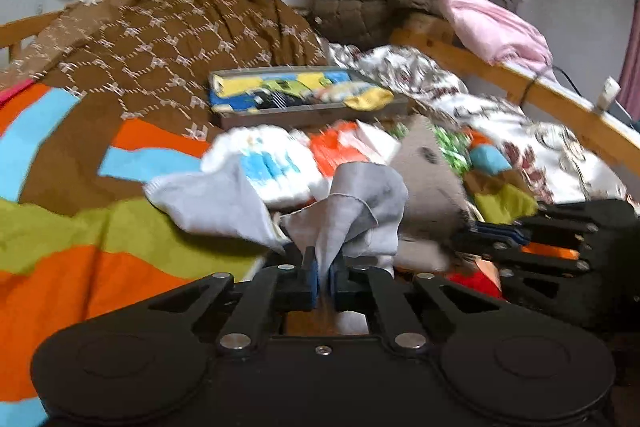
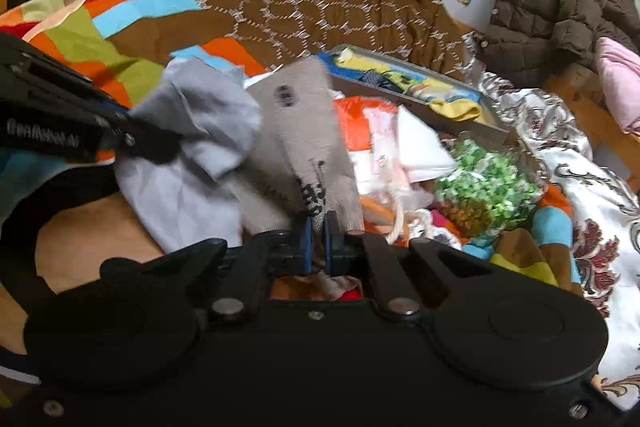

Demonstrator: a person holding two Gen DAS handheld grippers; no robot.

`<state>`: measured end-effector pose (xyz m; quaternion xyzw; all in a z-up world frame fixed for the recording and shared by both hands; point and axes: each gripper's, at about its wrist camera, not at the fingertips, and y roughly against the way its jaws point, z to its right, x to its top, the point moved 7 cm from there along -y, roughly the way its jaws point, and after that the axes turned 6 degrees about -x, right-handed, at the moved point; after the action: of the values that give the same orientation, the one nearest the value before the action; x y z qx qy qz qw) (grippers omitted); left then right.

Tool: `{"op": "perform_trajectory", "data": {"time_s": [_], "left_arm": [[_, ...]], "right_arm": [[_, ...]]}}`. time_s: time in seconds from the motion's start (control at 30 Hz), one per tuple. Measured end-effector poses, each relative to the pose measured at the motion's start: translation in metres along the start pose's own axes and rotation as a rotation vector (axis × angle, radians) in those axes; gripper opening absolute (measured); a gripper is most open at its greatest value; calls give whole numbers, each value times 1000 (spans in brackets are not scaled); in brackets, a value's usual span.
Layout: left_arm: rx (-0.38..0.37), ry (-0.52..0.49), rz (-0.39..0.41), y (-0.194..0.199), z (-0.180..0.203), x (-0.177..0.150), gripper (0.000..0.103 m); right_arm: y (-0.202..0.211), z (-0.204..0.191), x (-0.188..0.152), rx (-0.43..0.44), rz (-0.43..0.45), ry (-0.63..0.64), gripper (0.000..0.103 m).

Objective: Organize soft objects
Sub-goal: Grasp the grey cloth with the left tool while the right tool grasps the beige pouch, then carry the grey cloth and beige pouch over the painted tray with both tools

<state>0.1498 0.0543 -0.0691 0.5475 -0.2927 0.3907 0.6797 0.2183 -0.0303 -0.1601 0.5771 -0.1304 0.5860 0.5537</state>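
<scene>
Beige sock (image 2: 304, 131) upright, long axis vertical

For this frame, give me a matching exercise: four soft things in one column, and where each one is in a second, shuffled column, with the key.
Things:
1. light grey sock
2. beige sock
3. yellow sock
4. pink cloth

Places:
A. draped over the rim of the grey tray
B. pinched in the left gripper
C. lying on the wooden bed rail
D. pinched in the right gripper

Pairs: 1-B, 2-D, 3-A, 4-C
</scene>
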Motion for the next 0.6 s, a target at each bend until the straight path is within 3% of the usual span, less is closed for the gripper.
{"op": "perform_trajectory", "data": {"time_s": [0.33,0.6], "left_arm": [[-50,-45,137,11,4,56,4],[-84,-36,244,-13,-9,123,4]], "right_arm": [[34,28,23,-68,115,-93,0],[41,71,62,-110,168,-149,0]]}}
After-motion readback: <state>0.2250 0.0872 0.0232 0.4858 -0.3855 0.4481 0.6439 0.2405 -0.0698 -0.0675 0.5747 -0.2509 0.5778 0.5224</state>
